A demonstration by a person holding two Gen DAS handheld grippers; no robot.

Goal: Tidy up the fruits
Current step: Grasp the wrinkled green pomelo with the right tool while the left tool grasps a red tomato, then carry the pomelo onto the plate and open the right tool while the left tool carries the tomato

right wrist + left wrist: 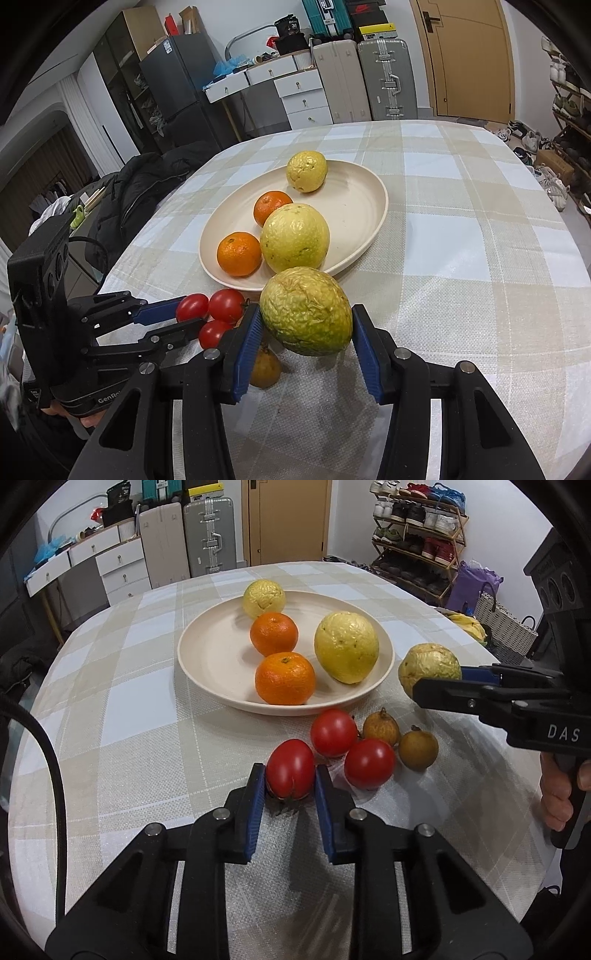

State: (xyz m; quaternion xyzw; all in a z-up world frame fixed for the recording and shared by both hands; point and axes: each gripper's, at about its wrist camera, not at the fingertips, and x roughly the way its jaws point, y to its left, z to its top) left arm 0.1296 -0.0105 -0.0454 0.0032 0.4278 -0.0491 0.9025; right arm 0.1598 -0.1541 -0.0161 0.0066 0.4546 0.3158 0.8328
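Two tongs, each clamped on one fruit, with the plate ahead of both.

Your left tongs (290,775) are closed narrow on a red tomato (290,768), blue pads pressing its two sides; it sits low on the checked worktop (129,709), its long axis running away from you toward 12 o'clock. From it, the cream plate (207,672) lies at 12 o'clock, close by, with free space on its left half; two more tomatoes are just beside at 2 o'clock. Your right tongs (306,332) hold a wrinkled yellow-green fruit (306,312), seemingly lifted off the cloth, with the plate rim at 11 o'clock, very near. Judged from this, the right hand is nearer the plate, and both paths converge on its front rim.
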